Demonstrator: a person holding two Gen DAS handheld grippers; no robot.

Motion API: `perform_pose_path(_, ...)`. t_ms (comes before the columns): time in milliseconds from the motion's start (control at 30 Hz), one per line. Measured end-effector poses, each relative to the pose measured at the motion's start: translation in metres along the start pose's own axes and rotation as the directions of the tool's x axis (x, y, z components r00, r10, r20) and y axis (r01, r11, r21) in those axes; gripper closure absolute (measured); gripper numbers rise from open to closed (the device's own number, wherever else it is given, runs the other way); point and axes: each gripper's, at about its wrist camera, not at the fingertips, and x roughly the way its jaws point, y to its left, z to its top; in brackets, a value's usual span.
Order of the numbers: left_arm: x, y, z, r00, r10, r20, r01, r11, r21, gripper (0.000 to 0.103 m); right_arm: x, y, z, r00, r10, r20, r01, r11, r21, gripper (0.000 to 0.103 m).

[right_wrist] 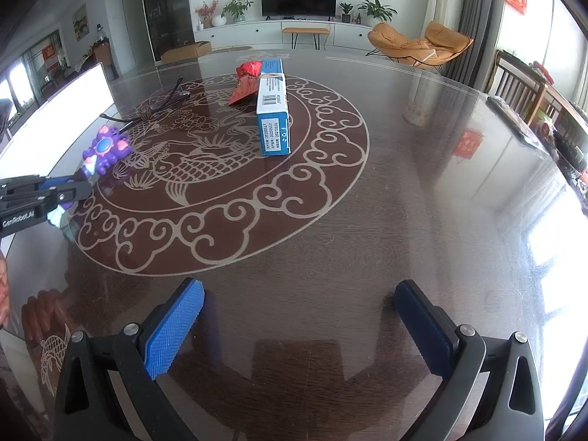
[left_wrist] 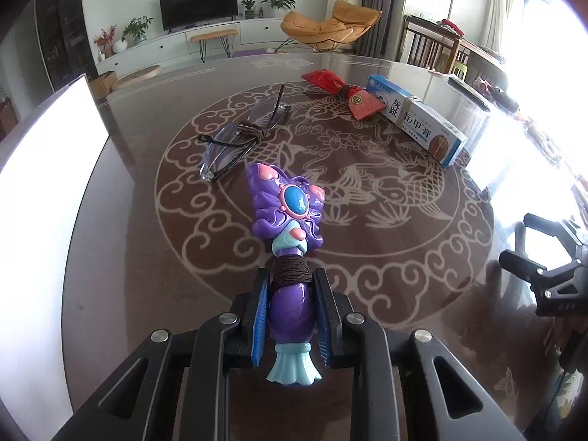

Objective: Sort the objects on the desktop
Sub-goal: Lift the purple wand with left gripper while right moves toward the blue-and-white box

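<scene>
Purple toy wand [left_wrist: 288, 220] clamped in left gripper [left_wrist: 290, 286] jaws; right gripper [right_wrist: 299, 325] jaws agape; best carried level toward white tray [left_wrist: 47, 169] at nine o'clock.

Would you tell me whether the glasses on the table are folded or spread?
Folded: the dark-framed glasses lie flat with their arms crossed over the lenses, bound with brown cord.
</scene>
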Motion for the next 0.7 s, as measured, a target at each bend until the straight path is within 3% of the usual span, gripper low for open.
perform_pose_path(233,-0.02,-0.002,-0.03,0.998,-0.062,0.022,0.061,0.998,0.028,0.077,0.0,0.0,0.0,1.0,0.0,0.0,0.0,1.0,0.0,0.0)
perform_pose_path(300,-0.02,-0.002,-0.033,0.997,-0.071,0.023,0.071,0.997,0.031,0.064,0.0,0.0,0.0,1.0,0.0,0.0,0.0,1.0,0.0,0.0)
perform_pose_path(367,-0.022,-0.001,-0.035,0.997,-0.068,0.024,0.067,0.997,0.028,0.031,0.0,0.0,0.0,1.0,0.0,0.0,0.0,1.0,0.0,0.0)
perform_pose_path(400,-0.023,-0.002,-0.034,0.997,-0.07,0.029,0.069,0.997,0.034,0.028,0.0,0.0,0.0,1.0,0.0,0.0,0.0,1.0,0.0,0.0)
perform_pose_path(700,-0.012,-0.024,-0.01,0.998,-0.065,-0.003,0.065,0.984,0.168,0.027,0.0,0.0,0.0,1.0,0.0,0.0,0.0,1.0,0.0,0.0)
